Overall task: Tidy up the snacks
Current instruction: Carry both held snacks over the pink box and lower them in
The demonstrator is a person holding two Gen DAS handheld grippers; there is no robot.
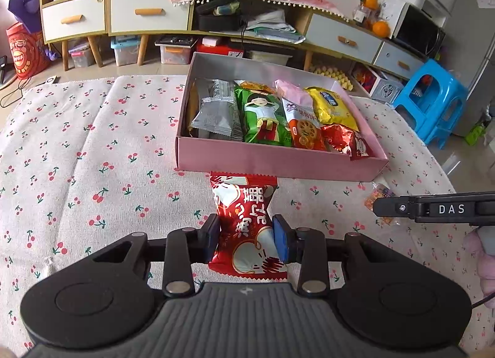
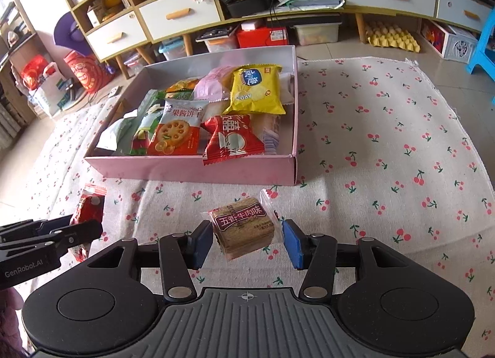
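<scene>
The left gripper (image 1: pixel 247 238) is closed on a red snack packet (image 1: pixel 247 225): its 2 blue pads (image 1: pixel 282 242) press into the crinkled foil wrapper from either side, pinching it into a waist. The packet is glossy red with white characters and serrated ends, and its far end reaches the near wall of the pink box (image 1: pixel 278 163).

The right gripper (image 2: pixel 246 242) is spread wide, its 2 blue pads on either side of a brown biscuit pack (image 2: pixel 243 226). The left pad sits just beside the pack's edge; the right pad is near the clear wrapper's loose seam, and I cannot tell whether either touches. The pack is a squarish block of stacked biscuits in transparent film with a dark maroon label, lying on the cloth-covered table (image 2: pixel 386 129) near its front edge, just in front of the box.

The box is shallow, rectangular cardboard, pink outside and pale inside, standing at the middle of the table. It holds soft pillow-shaped packets: a grey foil packet (image 1: pixel 216 107) at the left, a green packet (image 1: pixel 263 116), an orange-and-white cookie packet (image 1: pixel 301 122), a puffy yellow chip bag (image 1: pixel 332 105) and another red packet (image 2: pixel 232 138) at the near right corner.

The tablecloth is off-white woven fabric, creased, printed with small red cherries.
</scene>
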